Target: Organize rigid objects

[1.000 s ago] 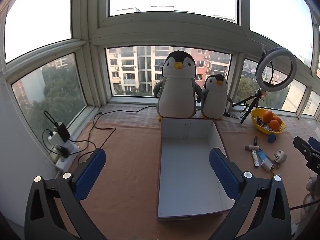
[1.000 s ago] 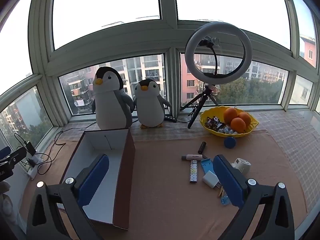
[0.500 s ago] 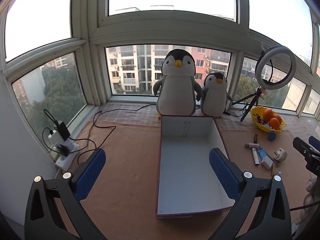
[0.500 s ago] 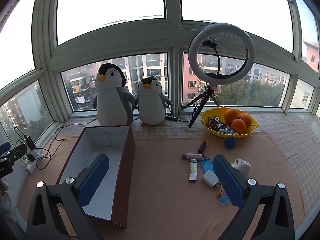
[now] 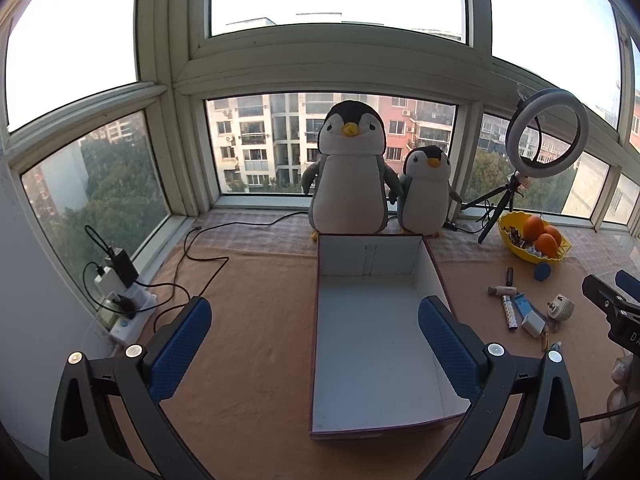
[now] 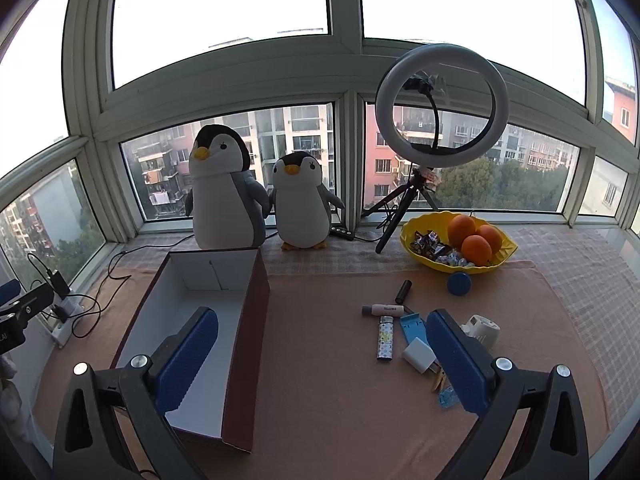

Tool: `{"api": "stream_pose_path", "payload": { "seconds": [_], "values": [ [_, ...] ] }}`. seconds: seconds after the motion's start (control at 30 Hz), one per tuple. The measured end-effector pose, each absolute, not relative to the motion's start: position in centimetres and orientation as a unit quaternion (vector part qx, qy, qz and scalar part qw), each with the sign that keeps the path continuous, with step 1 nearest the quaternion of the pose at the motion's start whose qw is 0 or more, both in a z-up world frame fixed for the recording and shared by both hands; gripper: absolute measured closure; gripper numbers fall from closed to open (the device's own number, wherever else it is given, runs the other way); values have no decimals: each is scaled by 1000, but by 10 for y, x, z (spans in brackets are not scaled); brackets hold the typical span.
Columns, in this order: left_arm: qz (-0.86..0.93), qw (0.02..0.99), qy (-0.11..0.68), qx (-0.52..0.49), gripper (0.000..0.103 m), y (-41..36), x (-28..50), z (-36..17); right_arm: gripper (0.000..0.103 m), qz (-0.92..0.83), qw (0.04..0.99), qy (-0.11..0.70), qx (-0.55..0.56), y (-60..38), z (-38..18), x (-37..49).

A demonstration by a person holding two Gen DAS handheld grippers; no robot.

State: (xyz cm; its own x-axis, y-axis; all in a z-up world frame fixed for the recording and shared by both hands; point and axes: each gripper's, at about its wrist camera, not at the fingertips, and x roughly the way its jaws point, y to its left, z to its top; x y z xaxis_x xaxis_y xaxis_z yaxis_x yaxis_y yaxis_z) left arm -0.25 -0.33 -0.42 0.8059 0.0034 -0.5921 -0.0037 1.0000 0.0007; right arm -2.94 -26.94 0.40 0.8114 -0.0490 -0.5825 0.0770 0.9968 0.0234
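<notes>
Small rigid objects lie scattered on the brown cloth [image 6: 320, 360] to the right of the open cardboard box [image 6: 208, 280]: a black tube [image 6: 403, 291], a pink-capped stick [image 6: 382, 310], a patterned lighter [image 6: 384, 338], a blue clip-like piece [image 6: 414, 326], a white charger block [image 6: 418, 355], a white plug adapter [image 6: 482, 328] and a round blue lid [image 6: 459, 283]. Box interior is white and holds nothing I can see; it stands just in front of the big plush penguin [image 5: 349, 176] and the small plush penguin [image 5: 427, 192] on the sill. My left gripper [image 5: 316, 344] hangs above the cloth with its blue pads spread wide, one over bare cloth, the other over the box's right side, gripping nothing. My right gripper [image 6: 322, 360] is likewise spread wide and empty, its left pad over the box, its right pad in front of the white plug adapter. Behind the small things sits a yellow bowl [image 6: 500, 258] with oranges [image 6: 474, 236] and wrapped sweets, beside a ring light [image 6: 442, 106] on a tripod. A power strip [image 5: 124, 312] with cables lies at the far left.
</notes>
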Motion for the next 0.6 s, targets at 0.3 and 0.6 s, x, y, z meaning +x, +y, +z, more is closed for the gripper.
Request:
{"api": "stream_pose_path", "payload": {
  "seconds": [0.3, 0.6],
  "values": [
    [-1, 950, 312, 4, 0, -5, -2, -5, 1, -31, 951, 308, 21, -269, 2, -29],
    [-2, 949, 314, 3, 0, -5, -2, -7, 1, -34, 949, 313, 25, -270, 0, -27]
  ]
}}
